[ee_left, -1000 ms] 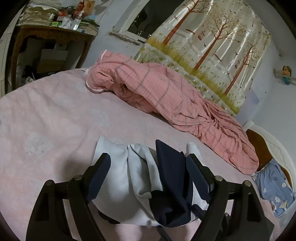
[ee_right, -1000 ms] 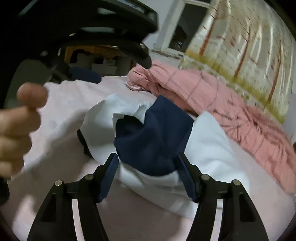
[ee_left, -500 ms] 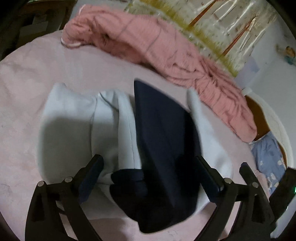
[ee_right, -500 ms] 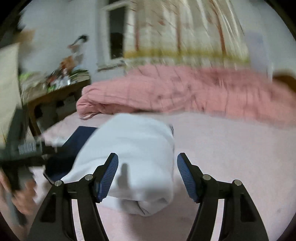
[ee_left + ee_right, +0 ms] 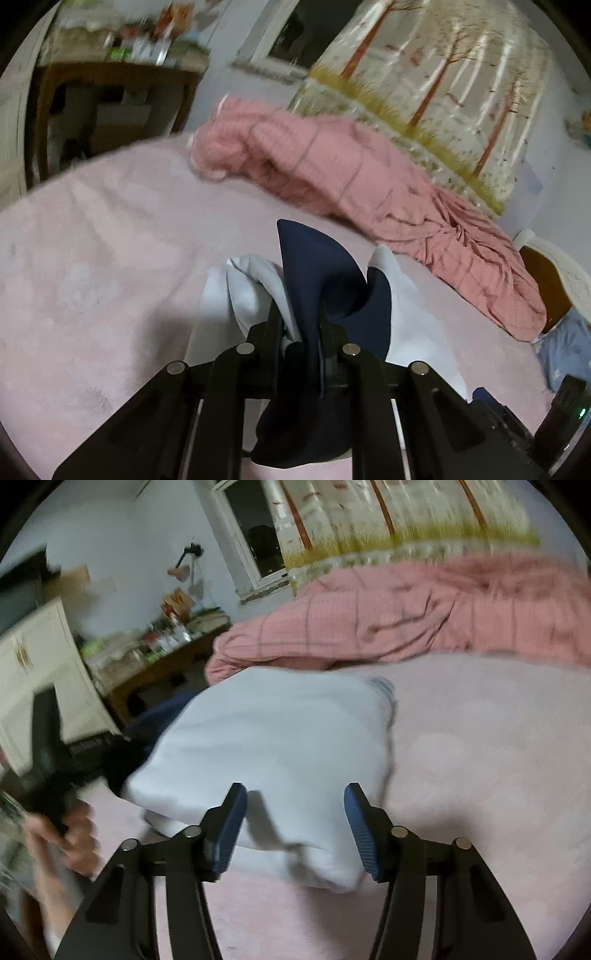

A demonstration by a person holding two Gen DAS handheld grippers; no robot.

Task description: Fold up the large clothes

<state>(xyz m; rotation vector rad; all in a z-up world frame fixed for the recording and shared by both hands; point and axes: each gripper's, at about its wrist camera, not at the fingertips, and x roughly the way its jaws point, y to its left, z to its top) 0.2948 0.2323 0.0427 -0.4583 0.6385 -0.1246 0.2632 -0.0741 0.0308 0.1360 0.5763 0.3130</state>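
left wrist view shows the left gripper (image 5: 299, 332) with its jaws closing on a bunched ridge of the garment (image 5: 317, 273), dark navy cloth pinched between the fingers and pale blue-white cloth spilling out on both sides. the pinch sits right at the near edge of the pile, likely because that gives a firm corner to lift or drag when the next fold is made.

the garment lies on the pink bed (image 5: 110, 240), in front of the crumpled pink checked quilt (image 5: 369, 173) that is pushed back toward the tree-print curtain (image 5: 424, 74), well apart from it. keeping the quilt behind leaves flat bed around the garment for spreading.

right wrist view looks at the same garment from its other side, where it reads as a smooth pale slab (image 5: 280, 738) with a navy bit poking out toward the person's hand (image 5: 70, 834) that carries the left tool. the right gripper (image 5: 295, 827) has its jaws easing inward but not yet pinching: the pale cloth's near edge lies between and below the blue pads (image 5: 229, 827), which do not seem to press on it. my guess is it is lining up a matching hold opposite the left one.
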